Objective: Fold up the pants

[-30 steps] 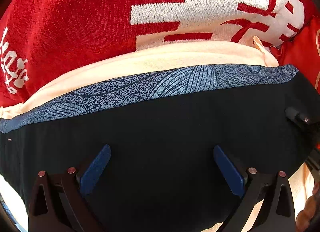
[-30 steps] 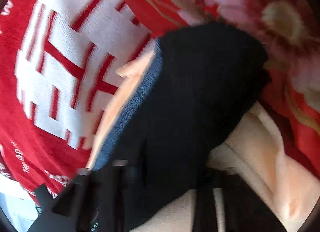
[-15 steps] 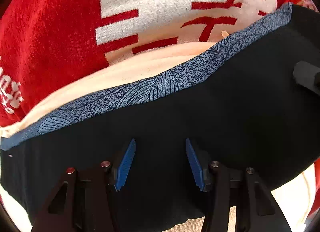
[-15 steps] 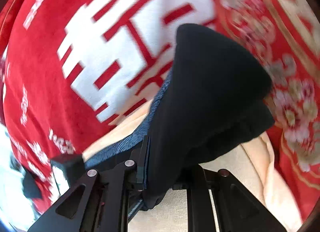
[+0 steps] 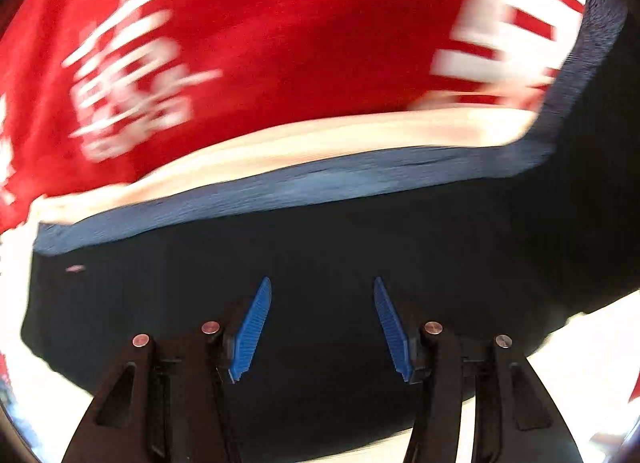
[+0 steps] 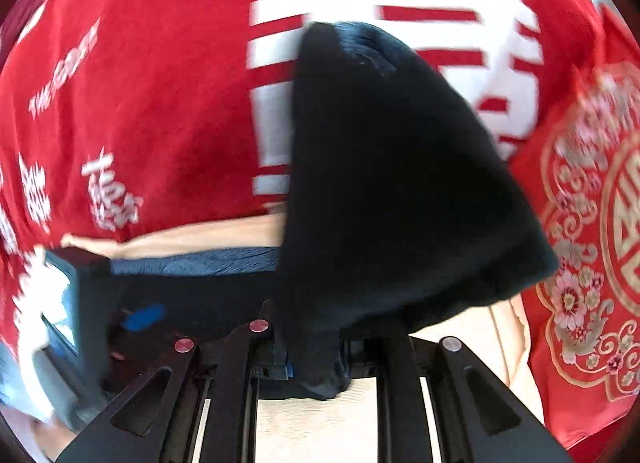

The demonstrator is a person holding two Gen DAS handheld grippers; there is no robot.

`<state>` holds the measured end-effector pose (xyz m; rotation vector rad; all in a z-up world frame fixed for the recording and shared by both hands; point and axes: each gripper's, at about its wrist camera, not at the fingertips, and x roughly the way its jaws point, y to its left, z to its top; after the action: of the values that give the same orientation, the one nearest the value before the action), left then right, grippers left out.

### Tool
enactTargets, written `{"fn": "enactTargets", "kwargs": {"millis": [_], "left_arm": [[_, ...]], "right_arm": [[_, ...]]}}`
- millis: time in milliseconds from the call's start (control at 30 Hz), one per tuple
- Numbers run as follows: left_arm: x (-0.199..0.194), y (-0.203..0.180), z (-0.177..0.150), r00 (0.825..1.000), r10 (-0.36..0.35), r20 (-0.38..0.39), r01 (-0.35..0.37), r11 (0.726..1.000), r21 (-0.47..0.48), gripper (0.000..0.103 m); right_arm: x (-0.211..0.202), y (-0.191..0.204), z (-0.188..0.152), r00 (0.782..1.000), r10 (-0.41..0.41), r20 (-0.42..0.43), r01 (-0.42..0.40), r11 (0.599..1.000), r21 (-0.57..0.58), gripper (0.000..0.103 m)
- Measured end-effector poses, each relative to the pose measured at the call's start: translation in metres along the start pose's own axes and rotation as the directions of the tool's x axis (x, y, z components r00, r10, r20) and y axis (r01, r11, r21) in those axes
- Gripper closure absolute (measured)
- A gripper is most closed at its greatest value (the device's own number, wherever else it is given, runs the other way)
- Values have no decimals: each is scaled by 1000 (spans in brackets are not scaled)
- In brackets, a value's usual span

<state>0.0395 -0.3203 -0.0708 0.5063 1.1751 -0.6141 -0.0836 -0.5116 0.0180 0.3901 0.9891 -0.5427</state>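
Note:
Black pants (image 5: 320, 243) with a blue-grey waistband (image 5: 280, 183) lie across the left wrist view. My left gripper (image 5: 320, 283) points down into them, its blue pads (image 5: 256, 323) part-way closed on a bunch of black fabric and easing open slightly. In the right wrist view my right gripper (image 6: 312, 343) is shut on the pants (image 6: 400, 183); the lifted part stands up as a dark cone that hides its fingertips, and its jaws ease open a little. The left gripper (image 6: 120, 315) shows at the lower left, on the flat part.
A cream cloth (image 5: 320, 135) lies under the pants and sticks out beyond the waistband. Everything rests on a red blanket (image 5: 280, 43) with large white characters. A red cloth with gold and floral embroidery (image 6: 592, 223) lies at the right.
The left jaws went from wide open to part-way closed on the black fabric. The right gripper rolled and rose, lifting its end of the pants. Both views slid across the blanket.

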Motion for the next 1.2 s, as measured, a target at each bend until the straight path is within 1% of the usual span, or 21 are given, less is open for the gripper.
{"fn": "enactTargets", "kwargs": {"millis": [67,100,133,167,200,267,300,333,367,400,433,467,533,600,667,767,833,967,1000,1133,1200], "left_arm": [[1,42,-5,998,62,-11,-62,998,-26,47],[2,57,-6,997,81,-18,-81,996,-36,47],[4,77,-9,995,100,-31,-101,993,-52,45],[7,93,-11,993,107,-43,-110,992,-65,38],[9,107,-13,992,114,-53,-118,990,-80,23],[14,133,-19,990,128,-55,-133,986,-100,21],[21,142,-23,988,133,-76,-140,986,-92,21],[27,149,-27,988,119,-96,-128,988,-93,18],[31,156,-31,992,91,-91,-101,988,-115,13],[32,163,-33,993,90,-78,-101,984,-147,3],[36,172,-38,994,76,-81,-89,982,-169,1],[38,176,-40,995,54,-81,-68,980,-188,1],[41,181,-45,996,30,-81,-47,974,-223,0],[40,182,-48,997,29,-71,-45,972,-229,0],[39,180,-57,998,37,-60,-49,974,-221,0],[37,181,-59,998,25,-64,-39,973,-226,0],[37,182,-55,997,24,-67,-39,974,-225,0],[39,183,-47,997,25,-70,-40,974,-225,0],[39,184,-49,997,25,-69,-40,974,-224,0],[47,184,-46,997,23,-73,-39,974,-222,0],[45,182,-44,997,23,-73,-39,975,-217,0]], "right_arm": [[11,39,-6,999,-48,-25,46,996,-79,82],[21,61,-11,996,-74,-40,69,990,-123,77],[33,85,-19,993,-98,-64,85,980,-177,66],[44,104,-27,989,-113,-90,90,970,-227,56],[58,126,-38,982,-139,-129,96,951,-294,44],[77,163,-61,963,-197,-185,103,901,-422,44],[75,175,-69,960,-210,-183,109,887,-449,44],[67,177,-72,964,-199,-174,103,890,-445,43],[56,178,-74,971,-163,-177,76,906,-417,43],[46,174,-73,974,-107,-200,27,931,-364,39],[39,166,-72,973,-37,-226,-33,954,-298,38],[33,159,-70,965,66,-255,-118,973,-196,38],[28,135,-65,933,229,-278,-234,972,15,38],[32,118,-62,905,326,-275,-281,941,191,38],[41,104,-59,881,408,-242,-316,885,342,38],[60,95,-59,835,523,-170,-361,754,549,39],[71,95,-63,817,556,-151,-356,693,627,46],[90,94,-74,810,570,-136,-315,619,719,51],[95,91,-77,807,577,-127,-307,593,745,52],[108,80,-92,792,608,-60,-281,450,848,52],[117,79,-93,792,610,-38,-272,407,872,53]]}}
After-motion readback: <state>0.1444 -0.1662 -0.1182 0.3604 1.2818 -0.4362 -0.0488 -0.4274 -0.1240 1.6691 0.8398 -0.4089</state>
